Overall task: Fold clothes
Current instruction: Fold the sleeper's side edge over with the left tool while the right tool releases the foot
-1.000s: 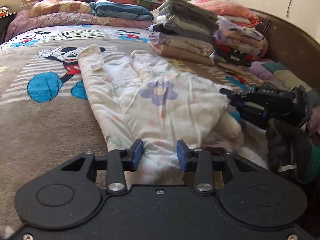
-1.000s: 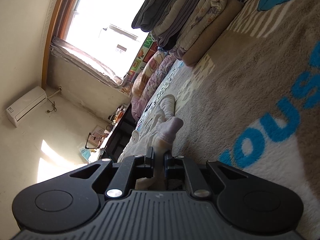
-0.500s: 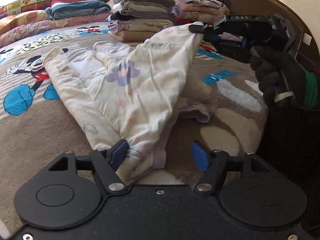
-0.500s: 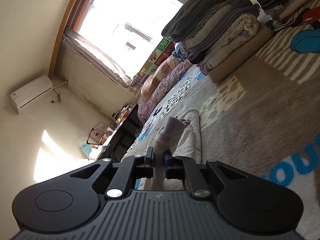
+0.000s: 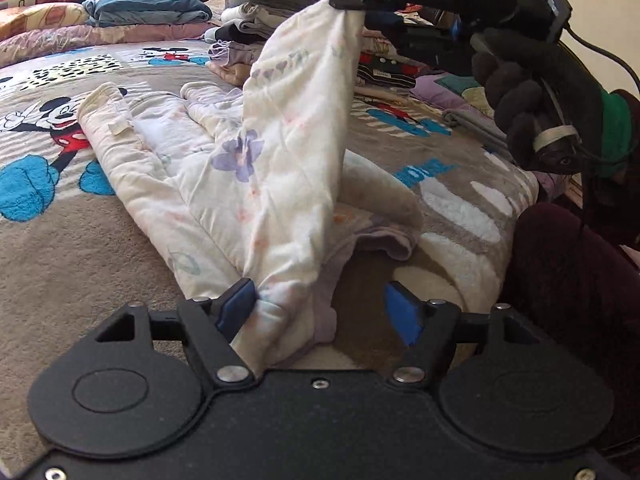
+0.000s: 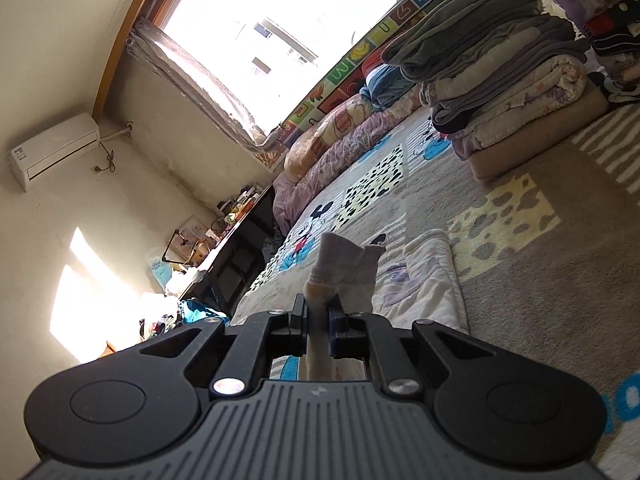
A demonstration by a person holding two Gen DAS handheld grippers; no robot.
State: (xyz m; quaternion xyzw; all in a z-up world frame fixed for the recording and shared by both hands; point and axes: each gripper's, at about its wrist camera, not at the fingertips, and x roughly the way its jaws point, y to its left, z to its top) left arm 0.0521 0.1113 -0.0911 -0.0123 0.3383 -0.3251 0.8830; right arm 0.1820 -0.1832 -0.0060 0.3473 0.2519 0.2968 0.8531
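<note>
Jaws: right gripper [image 5: 352, 2] clamps garment [image 5: 288, 152] corner aloft — left gripper [image 5: 320, 308] gapes.

1. Garment [image 5: 280, 152]: cream-white, faint pastel print, purple flower; lilac cuff [image 6: 344, 256].
2. Blanket [image 5: 60, 260]: taupe, with blue, red and black cartoon-mouse figures, blue lettering, white stripes.
3. Left gripper [image 5: 320, 310]: black, blue pads.
4. Glove [image 5: 516, 92]: black; green cuff.
5. Folded stack [image 6: 500, 80]: greys, lilac, beige.

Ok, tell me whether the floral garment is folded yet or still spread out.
Mid-fold. The floral garment lies mostly spread on the blanket, while the right gripper holds one corner lifted above it.
</note>
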